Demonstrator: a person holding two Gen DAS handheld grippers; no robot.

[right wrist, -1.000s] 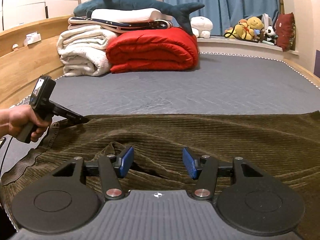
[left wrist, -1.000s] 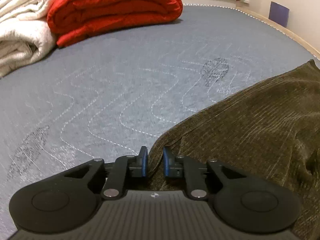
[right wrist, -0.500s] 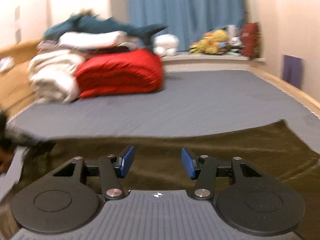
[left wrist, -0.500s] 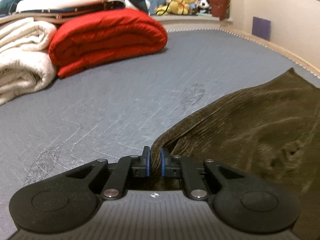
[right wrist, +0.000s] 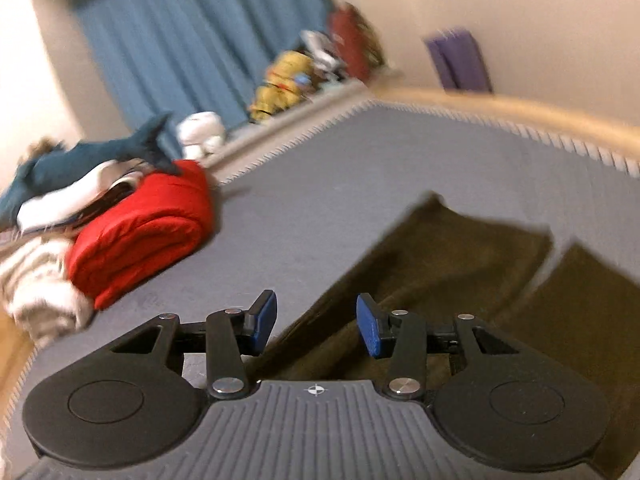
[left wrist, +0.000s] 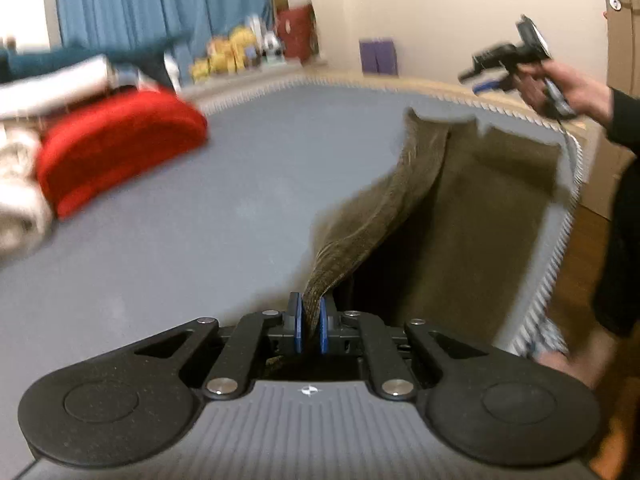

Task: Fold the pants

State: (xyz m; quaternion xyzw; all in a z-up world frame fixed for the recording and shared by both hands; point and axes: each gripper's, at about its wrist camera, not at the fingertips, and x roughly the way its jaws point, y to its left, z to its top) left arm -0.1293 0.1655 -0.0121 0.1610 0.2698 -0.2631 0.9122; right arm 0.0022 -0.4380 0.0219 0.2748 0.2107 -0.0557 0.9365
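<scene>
left gripper [left wrist: 309,326]: my jaws pinch an edge of the pants [left wrist: 460,216], lifting it off the bed [left wrist: 240,184].
right gripper [right wrist: 316,322]: my jaws, just been closing, stand apart above the pants [right wrist: 440,256], nothing between.

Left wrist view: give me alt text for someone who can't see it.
The left gripper is shut on an edge of the brown pants, lifting it off the grey mattress while the rest lies flat. At upper right, a hand holds the right gripper in the air. A blurred red blanket lies at left.
</scene>
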